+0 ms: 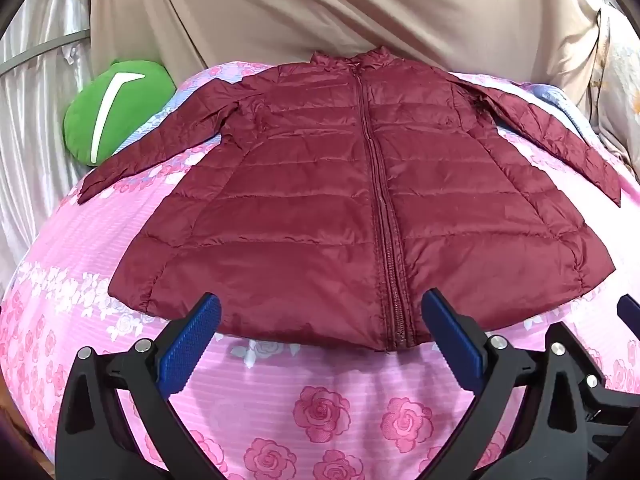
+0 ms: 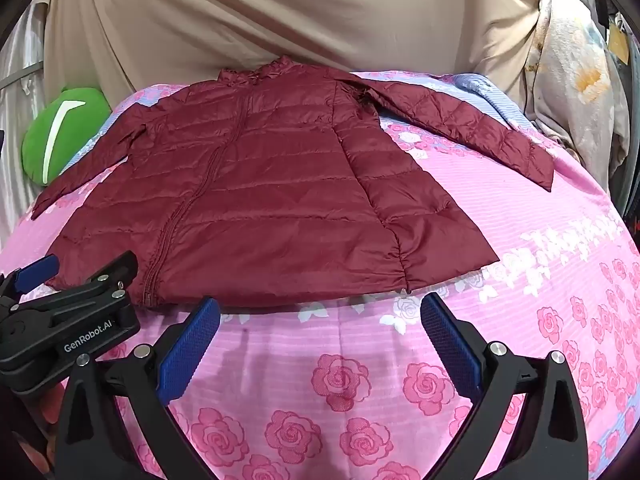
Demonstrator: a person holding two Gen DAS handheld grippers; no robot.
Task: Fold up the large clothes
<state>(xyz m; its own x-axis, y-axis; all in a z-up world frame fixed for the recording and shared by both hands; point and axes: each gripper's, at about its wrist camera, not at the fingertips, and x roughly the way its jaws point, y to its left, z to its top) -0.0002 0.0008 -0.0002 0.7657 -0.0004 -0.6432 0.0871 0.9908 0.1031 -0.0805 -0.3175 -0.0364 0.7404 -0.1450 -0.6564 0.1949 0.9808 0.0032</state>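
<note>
Green cushion [image 1: 116,110]: far left of the bed, beside the left cuff; I leave it alone.
Left sleeve [image 1: 160,148]: spread out and down toward the left edge of the bedspread [image 1: 280,392].
Left tongs [image 1: 320,336]: blue pads wide apart, nothing between them; I hold them just short of the hem, with the bottom of the zip [image 1: 380,208] between the pads.
Jacket [image 2: 248,200]: maroon, quilted, zipped, lying flat and front-up on the bed; collar far from me, hem nearest.
Long axis: collar to hem, running straight away from both tongs; the sleeves lie across it.
Right tongs [image 2: 320,336]: pads likewise wide apart and empty, over bare bedspread just short of the hem's right corner.
Right sleeve [image 2: 460,128]: angled out to the far right, well apart from either tongs.
Nearer hand: as I judge it, each tongs serves its own half; the right is closer to the right hem corner and sleeve, the left to the zip and left half.
Progress: no fold made yet.
</note>
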